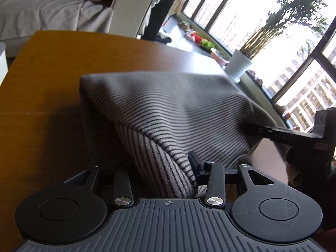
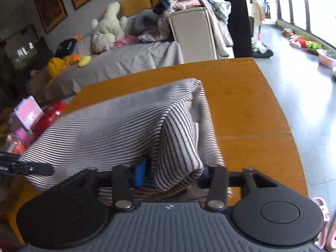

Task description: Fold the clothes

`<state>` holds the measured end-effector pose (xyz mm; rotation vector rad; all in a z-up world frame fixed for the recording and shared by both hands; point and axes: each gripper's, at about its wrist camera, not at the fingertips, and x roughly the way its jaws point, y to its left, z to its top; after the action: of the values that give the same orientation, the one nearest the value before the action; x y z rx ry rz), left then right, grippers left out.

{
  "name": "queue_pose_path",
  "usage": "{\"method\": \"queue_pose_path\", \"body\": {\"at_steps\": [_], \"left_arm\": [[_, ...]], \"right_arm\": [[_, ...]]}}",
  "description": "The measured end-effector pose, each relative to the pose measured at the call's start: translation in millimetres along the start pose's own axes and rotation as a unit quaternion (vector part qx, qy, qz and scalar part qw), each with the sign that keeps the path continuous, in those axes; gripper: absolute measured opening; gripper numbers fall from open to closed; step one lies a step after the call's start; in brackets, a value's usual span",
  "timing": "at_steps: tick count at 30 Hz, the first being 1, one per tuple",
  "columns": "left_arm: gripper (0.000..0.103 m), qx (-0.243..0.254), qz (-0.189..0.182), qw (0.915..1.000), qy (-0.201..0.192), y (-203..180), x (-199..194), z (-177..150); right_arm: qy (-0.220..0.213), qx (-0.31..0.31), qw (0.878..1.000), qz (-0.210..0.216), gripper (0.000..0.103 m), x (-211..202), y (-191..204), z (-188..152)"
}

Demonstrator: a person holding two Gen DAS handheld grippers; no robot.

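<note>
Over the wooden counter (image 1: pixel 52 79) you hold a grey garment with thin black stripes (image 1: pixel 168 105), its far part resting on the counter top and its near edge lifted toward both cameras. Your left gripper (image 1: pixel 166 178) is clamped on a bunched fold of that striped garment; one dark finger (image 1: pixel 194 163) shows just right of the fold, while the other is hidden under the cloth. Right of the garment in the left wrist view, your right gripper (image 1: pixel 262 131) reaches in from the side, its tip pressed against the cloth's edge.

From the right wrist view, your right gripper (image 2: pixel 174 174) is likewise closed on a pinched corner of the garment (image 2: pixel 109 126), with a blue pad (image 2: pixel 140 175) beside the fold and the striped cloth draping over the gripper's linkage. Left of the garment there, your left gripper (image 2: pixel 31 169) shows at the cloth's lower edge.

Beyond the counter's far side stands a sofa (image 2: pixel 130 61) under a grey cover, carrying a white plush toy (image 2: pixel 107 29) and heaped clothes (image 2: pixel 189 0). Right of the garment in the left wrist view, a white plant pot (image 1: pixel 239 65) sits by the windows (image 1: pixel 273 31).
</note>
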<state>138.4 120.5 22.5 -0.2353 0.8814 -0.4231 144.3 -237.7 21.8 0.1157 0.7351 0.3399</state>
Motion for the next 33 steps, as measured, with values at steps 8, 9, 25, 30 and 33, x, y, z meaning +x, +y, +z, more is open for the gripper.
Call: {"method": "queue_pose_path", "body": {"at_steps": [8, 9, 25, 30, 33], "left_arm": [[0.078, 0.019, 0.021, 0.9957, -0.089, -18, -45, -8], [0.079, 0.019, 0.015, 0.9945, -0.102, -21, -49, -10], [0.058, -0.021, -0.044, 0.9977, -0.048, -23, 25, 1], [0.058, -0.022, -0.021, 0.9979, -0.058, -14, 48, 30], [0.058, -0.014, 0.0, 0.998, -0.062, -13, 59, 48]], "right_arm": [[-0.118, -0.008, 0.992, -0.031, 0.103, -36, 11, 8], [-0.13, -0.003, 0.991, -0.02, 0.103, -36, 11, 9], [-0.021, 0.009, 0.997, -0.071, 0.103, 17, 3, -13], [-0.017, -0.021, 0.998, -0.051, 0.103, -4, 27, -37], [-0.013, -0.051, 0.998, -0.015, 0.103, -17, 44, -43]]}}
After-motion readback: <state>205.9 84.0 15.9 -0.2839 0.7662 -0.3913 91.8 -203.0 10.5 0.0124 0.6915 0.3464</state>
